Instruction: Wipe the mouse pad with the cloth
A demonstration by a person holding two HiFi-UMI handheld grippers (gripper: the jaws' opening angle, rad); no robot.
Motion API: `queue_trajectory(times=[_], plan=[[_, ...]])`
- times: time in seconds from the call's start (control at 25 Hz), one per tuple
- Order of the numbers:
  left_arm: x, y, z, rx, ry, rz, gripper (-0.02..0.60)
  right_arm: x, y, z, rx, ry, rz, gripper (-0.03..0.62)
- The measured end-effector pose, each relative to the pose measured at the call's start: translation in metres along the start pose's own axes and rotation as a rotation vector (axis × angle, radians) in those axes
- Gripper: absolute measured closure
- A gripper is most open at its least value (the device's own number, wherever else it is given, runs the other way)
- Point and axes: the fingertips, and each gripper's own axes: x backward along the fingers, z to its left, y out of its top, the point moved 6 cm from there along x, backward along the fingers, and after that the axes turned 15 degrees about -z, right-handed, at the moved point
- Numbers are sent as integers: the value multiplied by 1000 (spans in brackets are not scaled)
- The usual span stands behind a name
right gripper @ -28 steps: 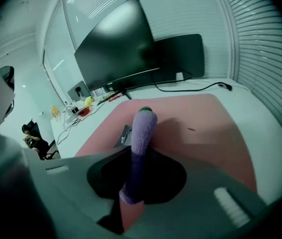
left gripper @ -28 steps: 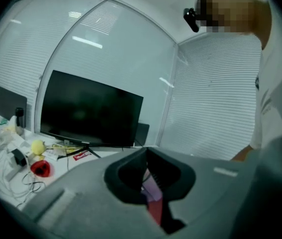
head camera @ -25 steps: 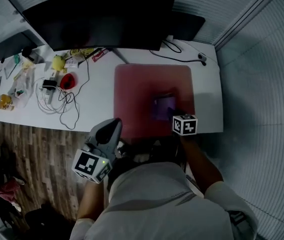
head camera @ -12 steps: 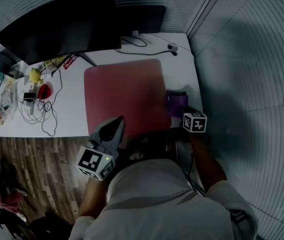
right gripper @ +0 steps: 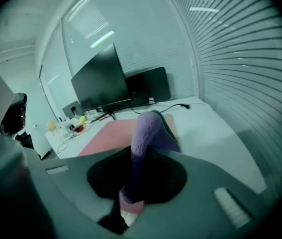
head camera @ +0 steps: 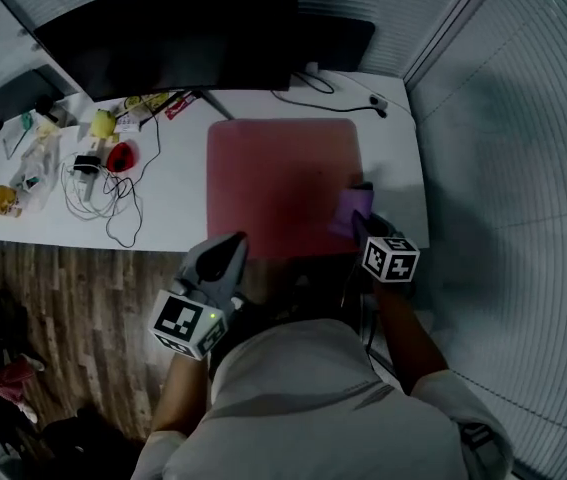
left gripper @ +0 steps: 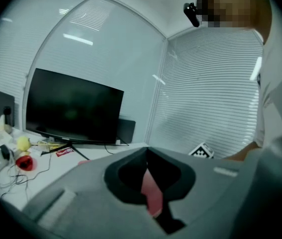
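Observation:
A pink-red mouse pad (head camera: 281, 180) lies on the white desk (head camera: 178, 203) in front of the monitor. My right gripper (head camera: 361, 220) is shut on a purple cloth (head camera: 349, 208), which rests at the pad's near right corner. In the right gripper view the purple cloth (right gripper: 148, 133) sticks up between the jaws, with the mouse pad (right gripper: 116, 133) beyond. My left gripper (head camera: 227, 253) hovers off the desk's front edge, at the pad's near left corner, shut with nothing in it. Through the gap below its closed tips a strip of the mouse pad (left gripper: 149, 190) shows.
A black monitor (head camera: 173, 23) stands at the back of the desk. Cables (head camera: 113, 203), a yellow ball (head camera: 102, 123), a red object (head camera: 117, 156) and small clutter fill the desk's left part. A cable (head camera: 338, 98) runs behind the pad. A blind-covered wall (head camera: 503, 168) bounds the right.
The right gripper has drawn the cloth from the pad's middle right, past its right edge, to the near right corner. The head view swung about. The left gripper held still.

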Motion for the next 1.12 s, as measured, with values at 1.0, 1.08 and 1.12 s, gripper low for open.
queue_trajectory(times=[1.0,1.08,1.12], plan=[[198,-8,78,20,169,-35,578,-97,-134,259,38,310,254,539],[171,-10,66,10,124,-21,578,-84,-126,220,17,253,241,539],[154,-10,59,10,103,-17,578,-77,-122,198,9,226,234,539]])
